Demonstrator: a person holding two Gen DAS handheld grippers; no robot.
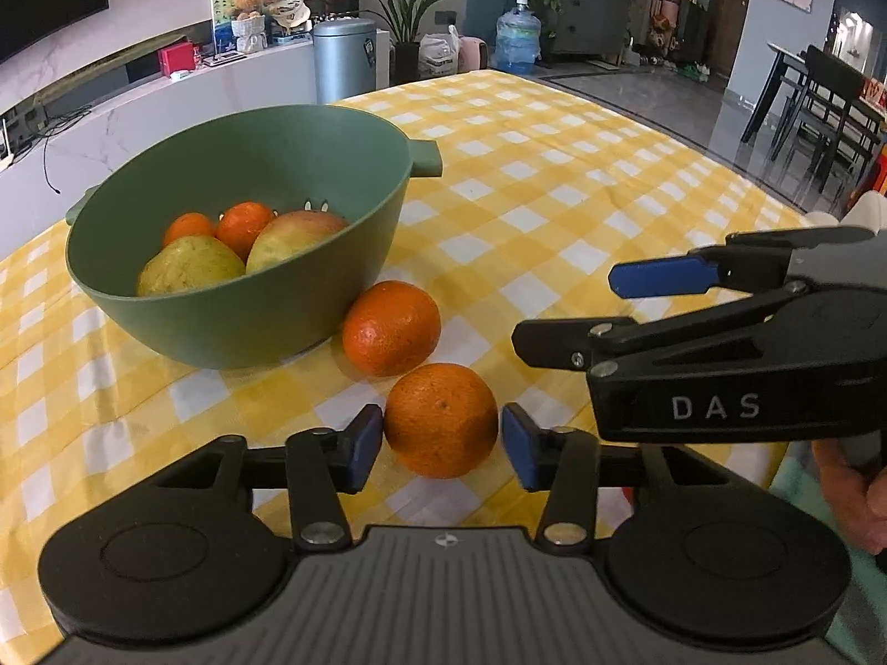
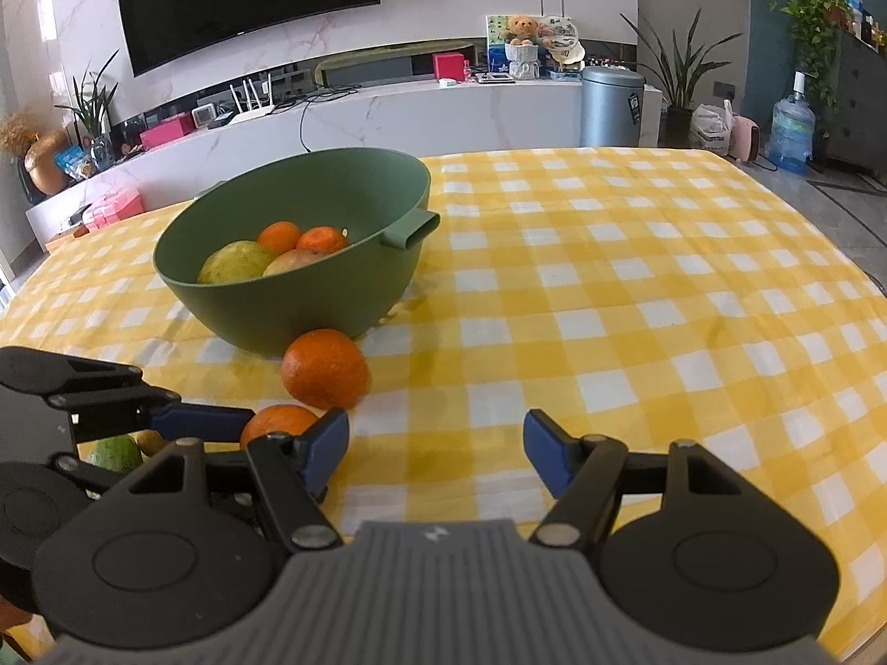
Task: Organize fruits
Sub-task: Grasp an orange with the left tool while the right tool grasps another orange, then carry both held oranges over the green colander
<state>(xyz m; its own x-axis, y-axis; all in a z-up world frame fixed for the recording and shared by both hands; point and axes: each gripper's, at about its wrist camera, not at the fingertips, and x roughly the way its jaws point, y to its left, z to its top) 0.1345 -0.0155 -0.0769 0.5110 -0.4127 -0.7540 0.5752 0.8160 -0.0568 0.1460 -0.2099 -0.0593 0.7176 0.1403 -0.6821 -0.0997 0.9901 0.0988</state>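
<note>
A green bowl (image 1: 249, 321) (image 2: 288, 310) stands on the yellow checked tablecloth and holds two small oranges and two yellow-green fruits. Two more oranges lie in front of it. The nearer orange (image 1: 441, 421) (image 2: 277, 424) sits on the cloth between the blue pads (image 1: 366, 449) of my left gripper (image 1: 442, 432), which touch its two sides. The other orange (image 1: 391, 327) (image 2: 324, 368) rests against the bowl's base. My right gripper (image 2: 437, 443) (image 1: 562, 307) hovers to the right of both oranges, open and empty.
Behind the left gripper lie a green fruit (image 2: 113, 451) and a small brownish one (image 2: 149, 440). A hand (image 1: 848, 493) holds the right gripper. The tablecloth (image 2: 637, 288) stretches right and back to the table's edge. A grey bin (image 2: 610, 105) stands beyond it.
</note>
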